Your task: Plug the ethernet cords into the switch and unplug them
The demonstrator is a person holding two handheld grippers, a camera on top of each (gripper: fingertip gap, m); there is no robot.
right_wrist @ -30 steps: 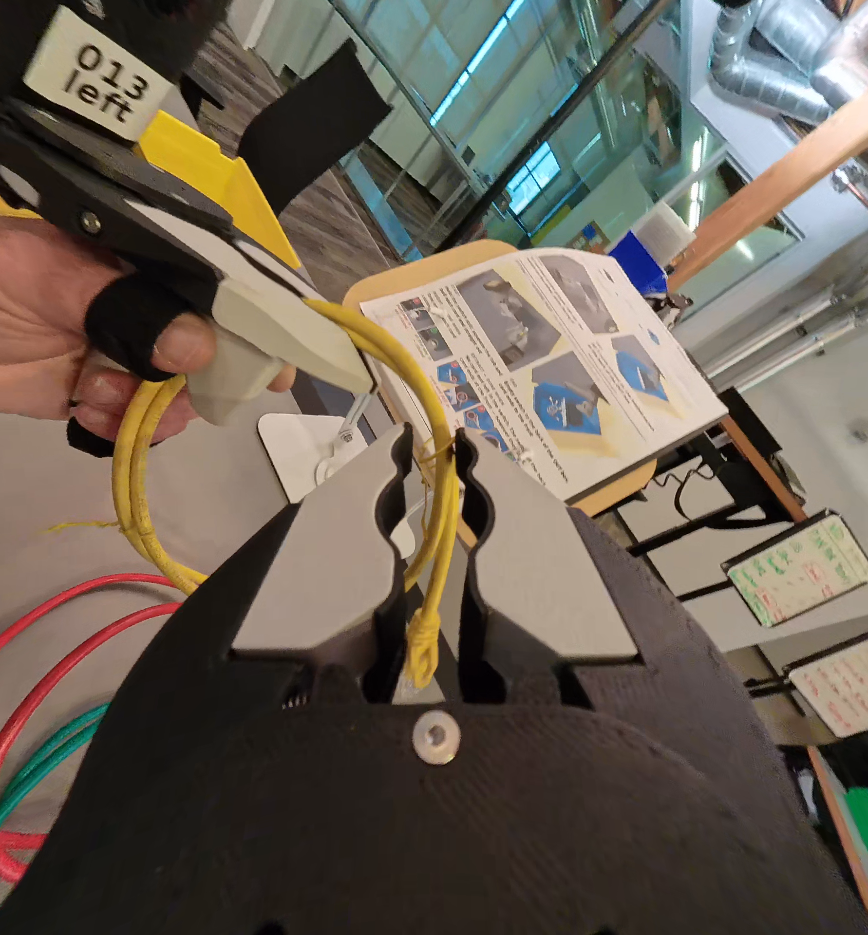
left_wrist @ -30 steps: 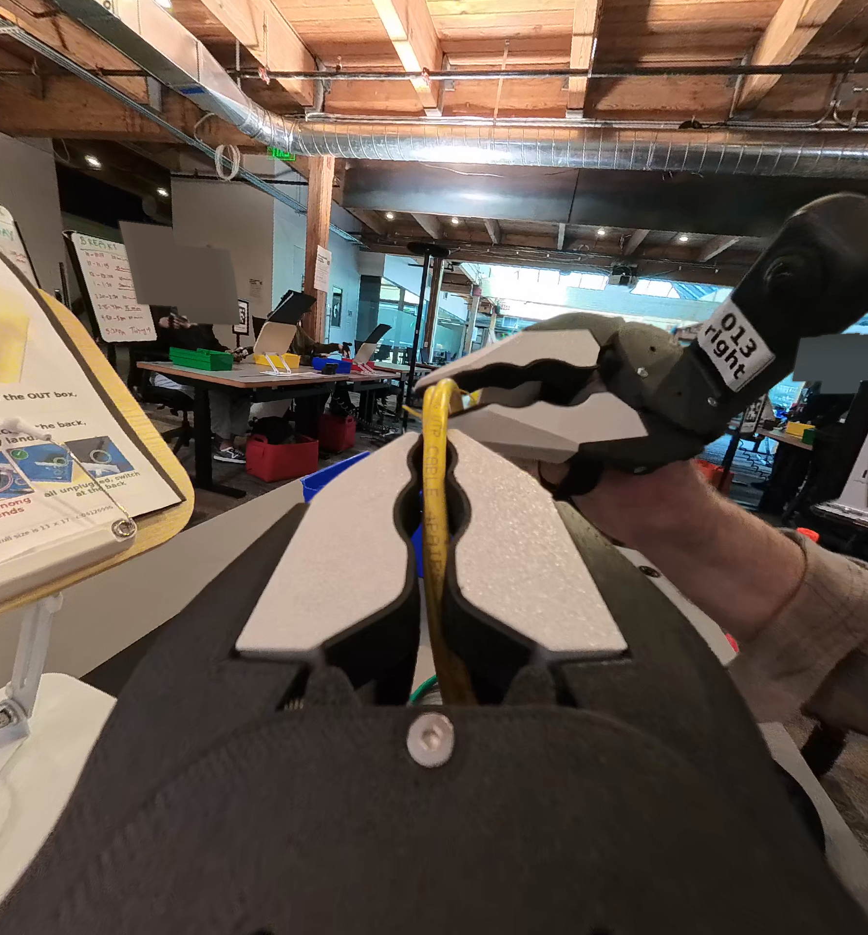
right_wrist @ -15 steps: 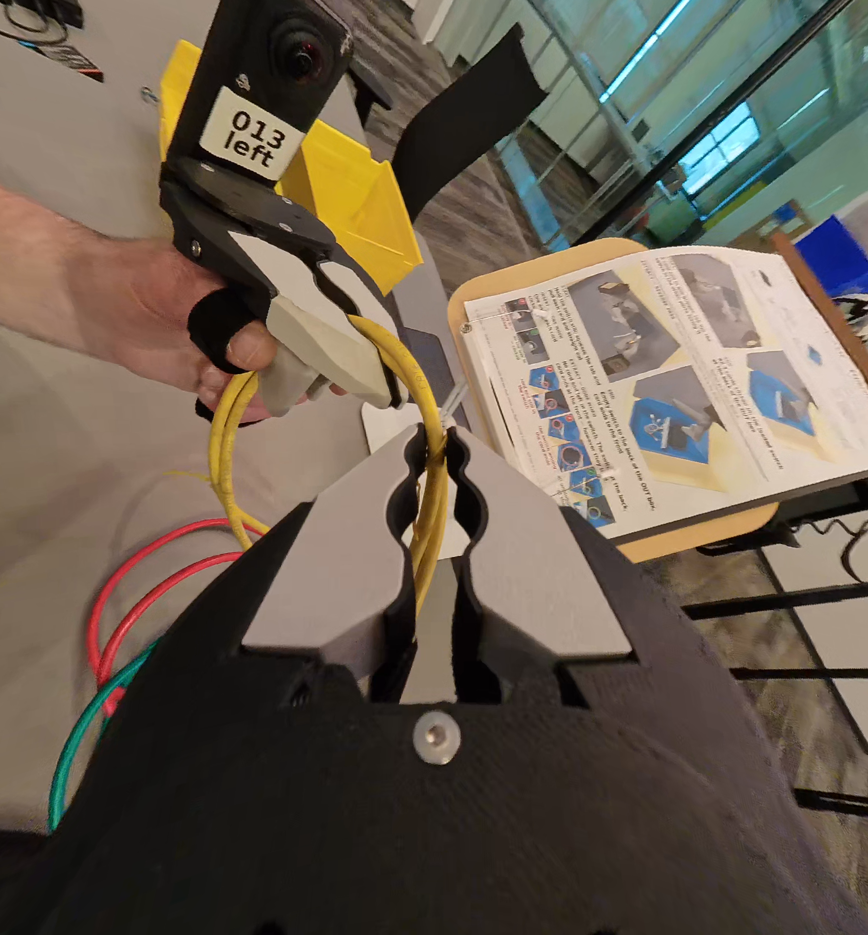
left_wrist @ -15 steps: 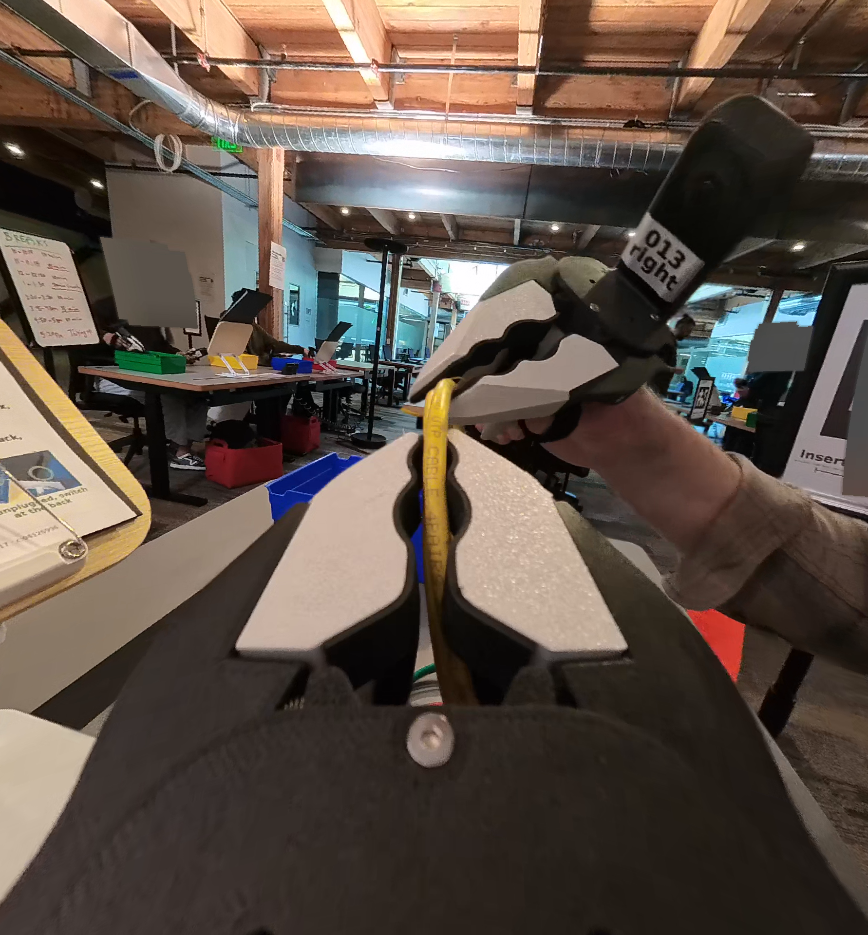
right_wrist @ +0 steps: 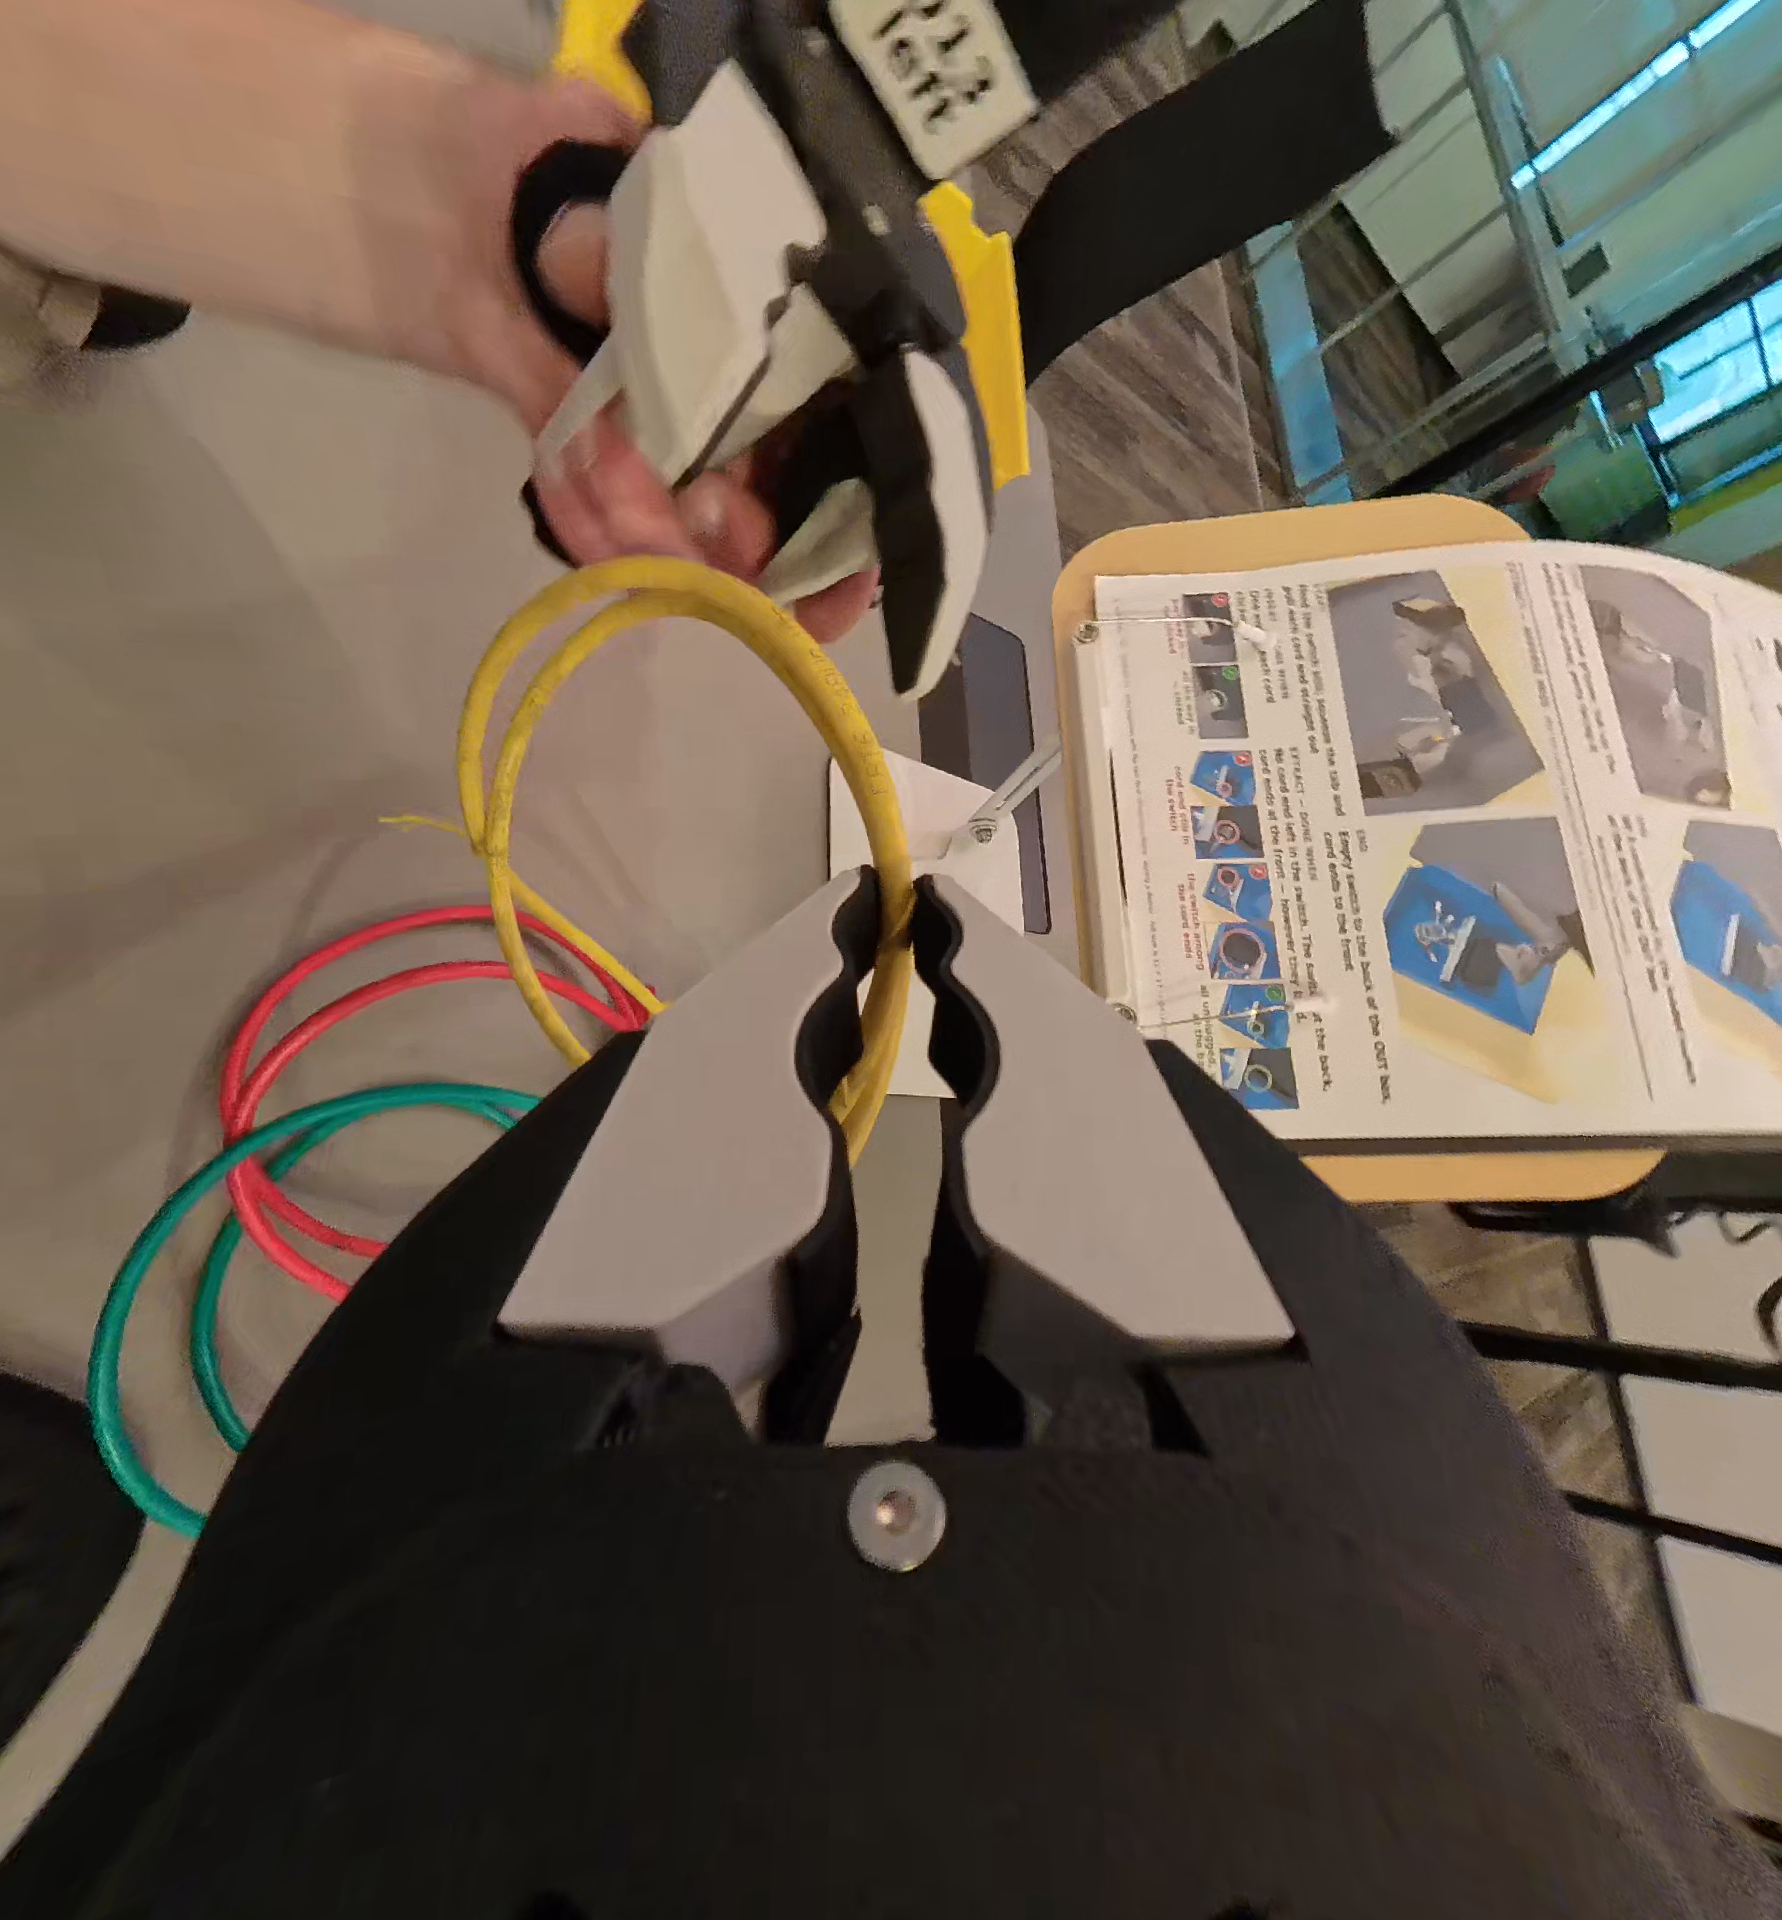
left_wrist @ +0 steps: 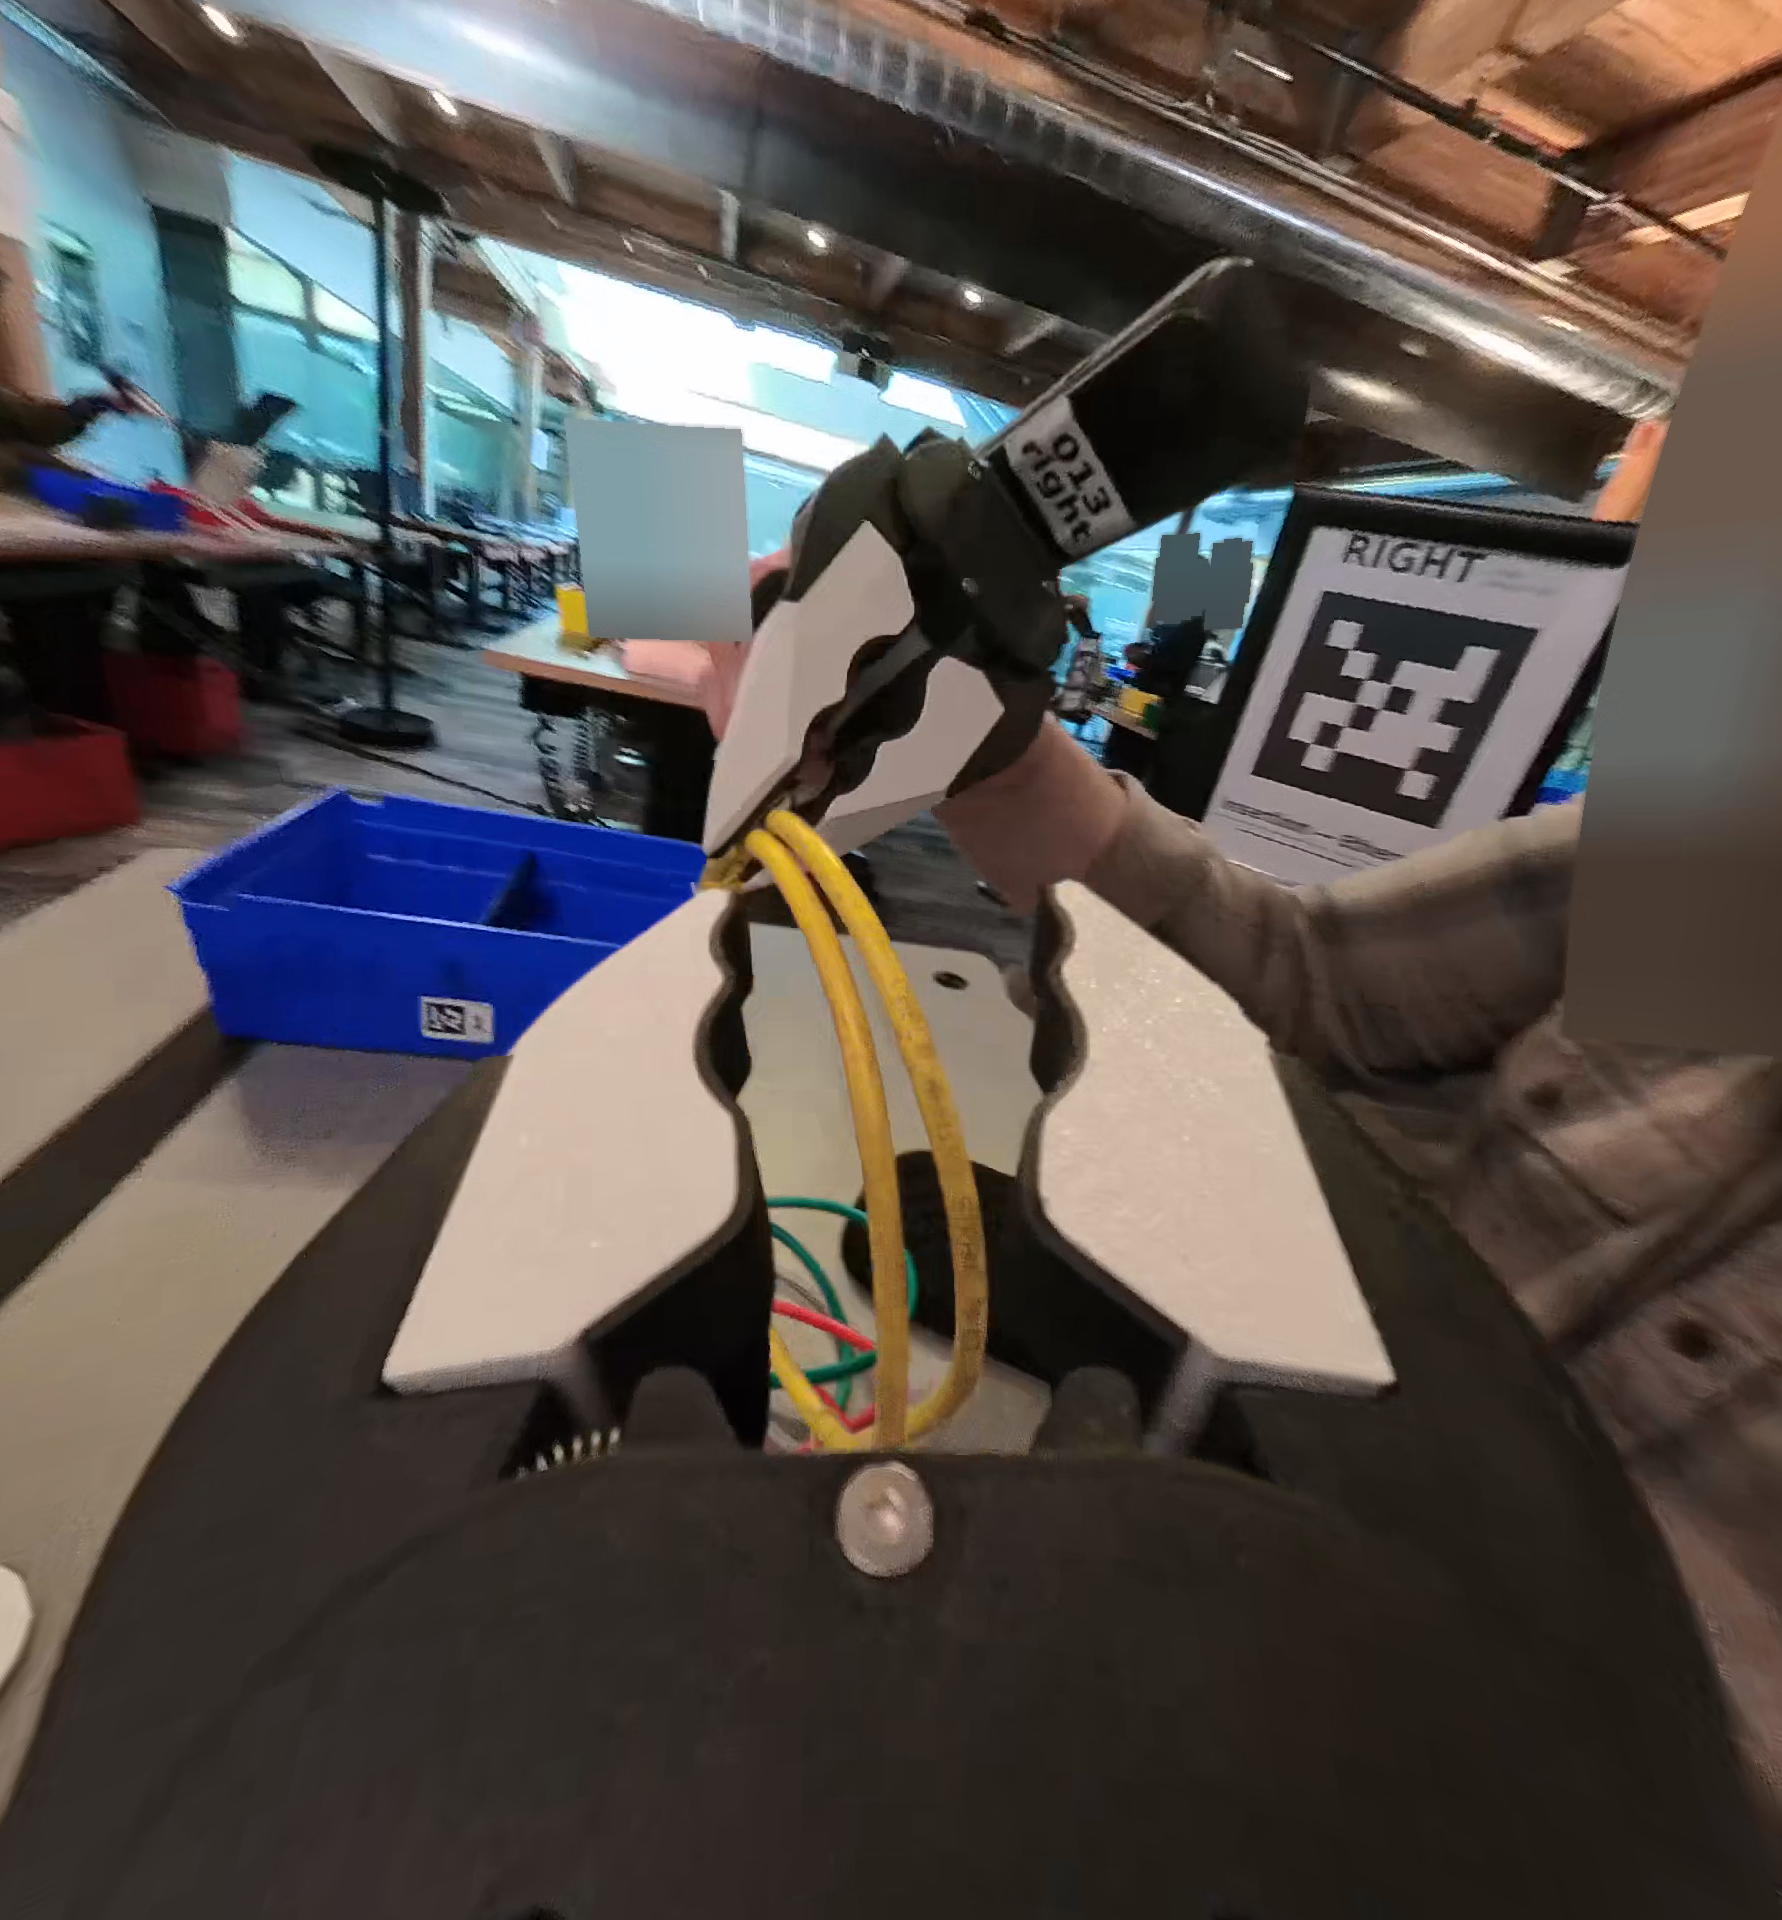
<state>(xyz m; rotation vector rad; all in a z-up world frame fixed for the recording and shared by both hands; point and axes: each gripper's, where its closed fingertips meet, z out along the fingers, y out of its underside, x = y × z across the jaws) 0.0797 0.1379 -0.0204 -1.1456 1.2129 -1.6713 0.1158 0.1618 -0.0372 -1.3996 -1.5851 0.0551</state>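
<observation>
A coiled yellow ethernet cord hangs in two loops from my right gripper, which is shut on it at the fingertips. In the left wrist view the right gripper pinches the cord just beyond my left gripper. The left gripper is open, and the loops pass loosely between its fingers. It also shows in the right wrist view, above the coil and apart from it. A red cord and a green cord lie coiled on the grey table. I cannot make out the switch.
A blue bin stands on the table beyond the left gripper. An instruction sheet on a wooden board stands to the right. A yellow bin sits behind the left gripper. A black-and-white marker board stands at the back right. The grippers' ends are close to 5 cm from one another.
My left gripper has opened and let go of the yellow cord. My right gripper still holds it. Both views have tilted down toward the table.
</observation>
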